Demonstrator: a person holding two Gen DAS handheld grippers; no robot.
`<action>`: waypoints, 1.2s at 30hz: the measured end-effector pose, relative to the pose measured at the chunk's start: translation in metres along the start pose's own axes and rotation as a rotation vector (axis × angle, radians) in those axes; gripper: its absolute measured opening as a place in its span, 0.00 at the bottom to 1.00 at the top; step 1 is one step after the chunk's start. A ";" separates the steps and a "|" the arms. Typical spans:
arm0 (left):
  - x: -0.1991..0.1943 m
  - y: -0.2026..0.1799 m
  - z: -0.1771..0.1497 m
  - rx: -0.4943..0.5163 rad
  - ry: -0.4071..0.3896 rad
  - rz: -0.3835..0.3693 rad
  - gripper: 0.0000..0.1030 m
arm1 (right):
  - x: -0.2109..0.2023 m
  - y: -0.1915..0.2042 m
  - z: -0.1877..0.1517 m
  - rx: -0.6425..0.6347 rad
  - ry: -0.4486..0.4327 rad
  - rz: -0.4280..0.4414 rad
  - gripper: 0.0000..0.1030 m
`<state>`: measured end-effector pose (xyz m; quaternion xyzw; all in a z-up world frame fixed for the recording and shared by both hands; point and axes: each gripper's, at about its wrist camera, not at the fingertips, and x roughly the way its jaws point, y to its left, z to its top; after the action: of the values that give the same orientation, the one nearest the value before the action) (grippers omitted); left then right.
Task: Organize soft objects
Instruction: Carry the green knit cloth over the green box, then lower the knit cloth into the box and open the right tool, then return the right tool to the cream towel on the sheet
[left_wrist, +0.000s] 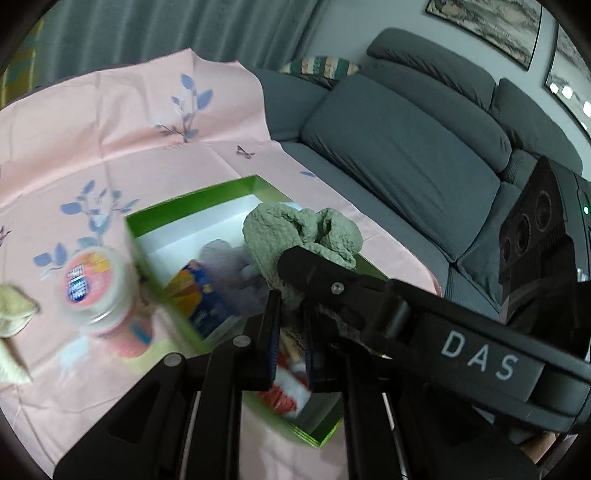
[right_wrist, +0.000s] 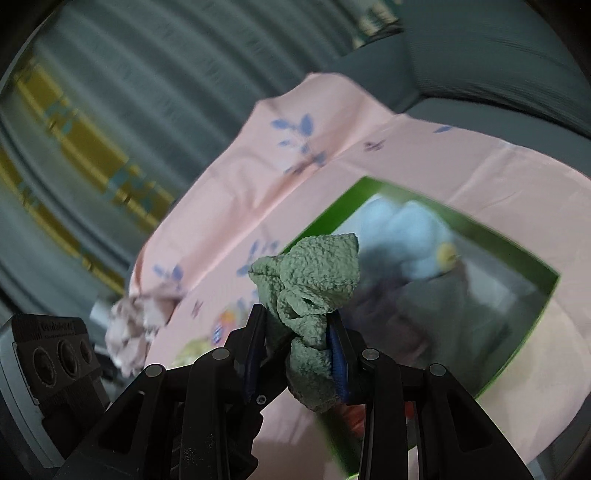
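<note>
A sage-green textured cloth hangs bunched above an open green box with a white inside. My right gripper is shut on the cloth, its blue pads pressing both sides. In the left wrist view one of its black fingers reaches in from the right, over the cloth. My left gripper is shut, with a lower fold of the same cloth pinched between its pads. The box holds a light blue plush, a dark grey item, an orange and blue packet and something red and white.
A pink floral tablecloth covers the table. A pink-lidded jar stands left of the box, with a pale yellow cloth beyond it. A crumpled pinkish cloth lies at the table's edge. A grey sofa and curtains stand behind.
</note>
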<state>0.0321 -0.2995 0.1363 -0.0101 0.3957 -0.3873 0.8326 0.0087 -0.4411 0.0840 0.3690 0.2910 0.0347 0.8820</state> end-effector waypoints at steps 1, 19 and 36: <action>0.008 -0.002 0.001 0.008 0.011 0.004 0.07 | 0.003 -0.009 0.004 0.026 -0.004 -0.005 0.34; 0.024 0.002 -0.005 -0.010 0.059 0.054 0.52 | 0.021 -0.059 0.007 0.144 0.018 -0.152 0.48; -0.096 0.070 -0.048 -0.181 -0.085 0.162 0.93 | -0.001 -0.003 -0.003 -0.027 -0.035 -0.187 0.86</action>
<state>0.0074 -0.1744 0.1434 -0.0698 0.3929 -0.2808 0.8729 0.0053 -0.4419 0.0806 0.3289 0.3082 -0.0502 0.8912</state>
